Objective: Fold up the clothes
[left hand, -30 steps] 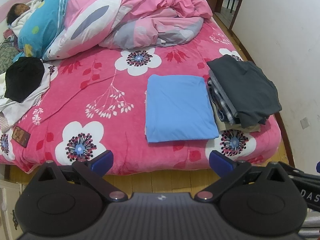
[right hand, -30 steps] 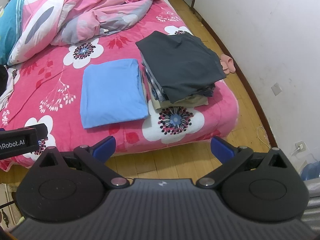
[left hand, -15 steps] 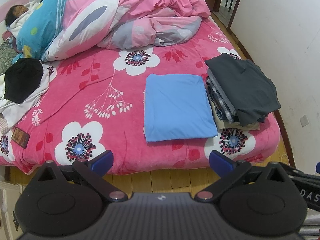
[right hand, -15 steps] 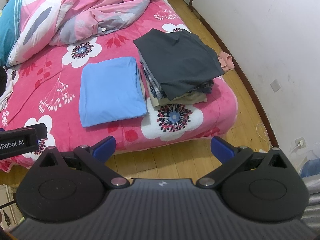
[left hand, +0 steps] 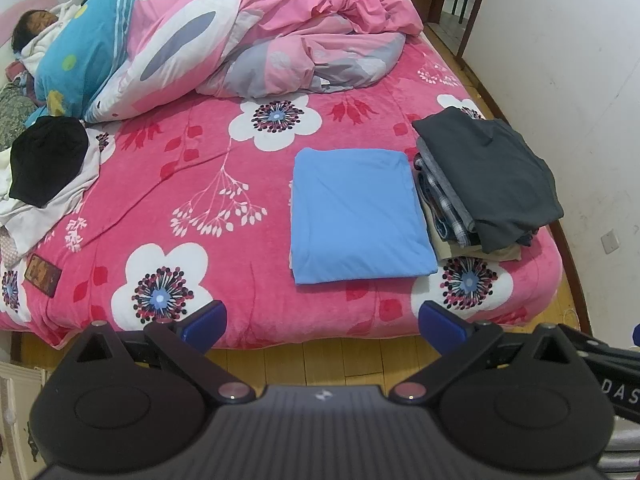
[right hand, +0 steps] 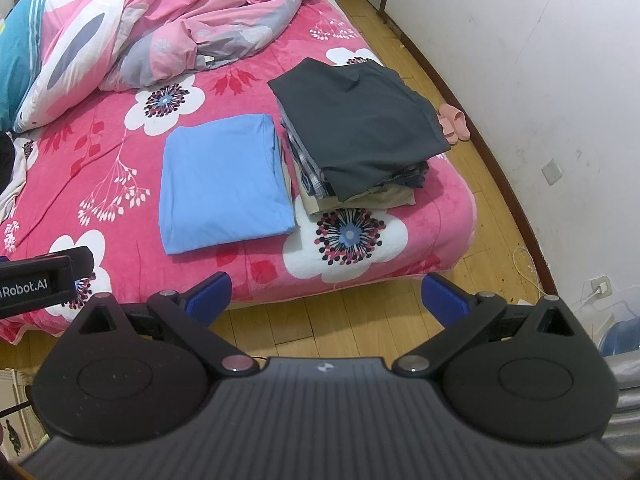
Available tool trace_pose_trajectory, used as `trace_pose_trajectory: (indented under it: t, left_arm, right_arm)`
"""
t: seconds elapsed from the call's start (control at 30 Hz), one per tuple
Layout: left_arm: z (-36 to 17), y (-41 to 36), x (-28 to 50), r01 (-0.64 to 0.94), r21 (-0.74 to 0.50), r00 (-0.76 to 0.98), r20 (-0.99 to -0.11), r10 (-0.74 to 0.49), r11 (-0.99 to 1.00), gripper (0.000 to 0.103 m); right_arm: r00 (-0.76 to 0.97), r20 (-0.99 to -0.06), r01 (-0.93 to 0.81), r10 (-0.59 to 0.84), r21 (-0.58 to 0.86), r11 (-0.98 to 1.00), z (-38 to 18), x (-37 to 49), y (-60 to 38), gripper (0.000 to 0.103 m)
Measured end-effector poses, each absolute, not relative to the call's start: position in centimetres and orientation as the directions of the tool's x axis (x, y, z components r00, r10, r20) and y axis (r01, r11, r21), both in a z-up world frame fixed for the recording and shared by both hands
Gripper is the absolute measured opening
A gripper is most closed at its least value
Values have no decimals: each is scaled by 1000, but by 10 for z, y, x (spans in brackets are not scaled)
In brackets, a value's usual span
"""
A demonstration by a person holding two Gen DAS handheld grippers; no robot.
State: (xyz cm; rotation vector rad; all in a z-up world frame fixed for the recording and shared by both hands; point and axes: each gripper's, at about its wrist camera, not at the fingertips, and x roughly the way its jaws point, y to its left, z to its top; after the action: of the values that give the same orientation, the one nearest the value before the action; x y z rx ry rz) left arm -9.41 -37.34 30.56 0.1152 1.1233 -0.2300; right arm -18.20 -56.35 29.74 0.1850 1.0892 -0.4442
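Observation:
A folded blue garment [left hand: 358, 216] [right hand: 224, 182] lies flat on the pink flowered bed [left hand: 200, 184] [right hand: 360, 248]. Right beside it stands a stack of folded clothes [left hand: 486, 176] [right hand: 356, 128] topped by a dark grey piece. A heap of unfolded black and white clothes [left hand: 44, 168] sits at the bed's left edge. My left gripper [left hand: 322, 320] is open and empty, held over the wooden floor short of the bed's near edge. My right gripper [right hand: 324, 294] is likewise open and empty, back from the bed.
A rumpled pink duvet [left hand: 260, 40] fills the bed's far half, and a person [left hand: 32, 28] lies at the far left. A phone [left hand: 42, 274] rests near the left front corner. A white wall [right hand: 540, 60] and pink slippers [right hand: 452, 122] border the right side.
Both grippers have drifted slightly; the bed and clothes sit a little lower and nearer in the views. Nothing on the bed has moved.

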Motion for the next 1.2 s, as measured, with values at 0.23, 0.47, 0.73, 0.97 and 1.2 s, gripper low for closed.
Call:
trace_pose_trajectory:
  t: [0.23, 0.47, 0.73, 0.97, 1.2]
  left_arm:
    - [305, -373, -90, 238, -23, 409, -904, -122, 971, 102]
    - [304, -374, -87, 239, -24, 405, -906, -122, 971, 102]
    - [302, -374, -85, 240, -25, 400, -908, -122, 971, 102]
    - [301, -375, -84, 241, -25, 398, -909, -122, 970, 102]
    - [300, -374, -84, 243, -26, 396, -910, -124, 970, 102]
  right_arm:
    - [386, -887, 433, -255, -70, 899, 297, -178, -564, 102]
    - [380, -890, 435, -254, -70, 898, 297, -175, -565, 102]
    - [376, -891, 436, -254, -72, 897, 295, -173, -566, 102]
    - [375, -891, 437, -254, -72, 896, 295, -172, -566, 102]
    - [374, -891, 441, -258, -74, 894, 295, -172, -566, 102]
